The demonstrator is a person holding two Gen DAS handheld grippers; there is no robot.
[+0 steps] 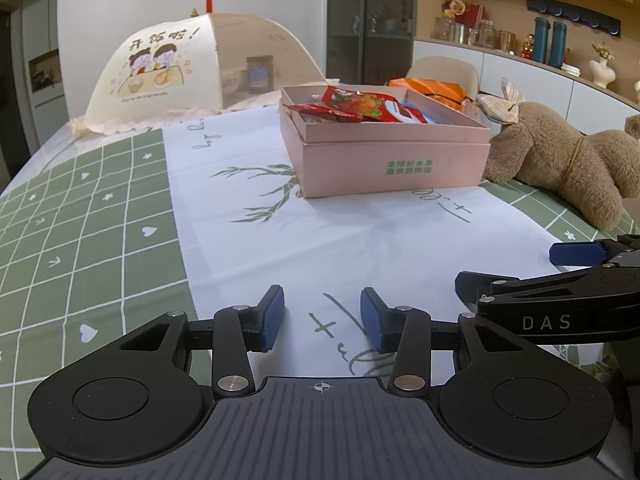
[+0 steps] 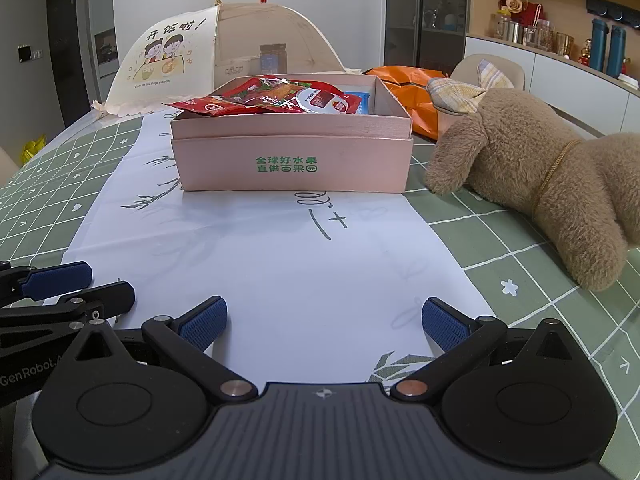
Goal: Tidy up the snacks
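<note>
A pink cardboard box (image 1: 394, 162) (image 2: 294, 170) with green print stands on the white table runner. Several snack packets (image 1: 360, 109) (image 2: 276, 100), mostly red with one blue, lie piled inside it. My left gripper (image 1: 322, 322) hovers low over the runner, well in front of the box, open with nothing between its blue pads. My right gripper (image 2: 324, 320) is beside it, also open and empty, its jaws spread wider. Each gripper shows at the edge of the other's view: the right gripper (image 1: 568, 276) and the left gripper (image 2: 60, 288).
A brown plush toy (image 1: 560, 160) (image 2: 540, 184) lies right of the box. An orange bag (image 1: 434, 90) (image 2: 412, 92) sits behind the box. A mesh food cover (image 1: 192, 76) (image 2: 208, 60) stands at the far end. The green checked tablecloth (image 1: 80, 224) spreads to both sides.
</note>
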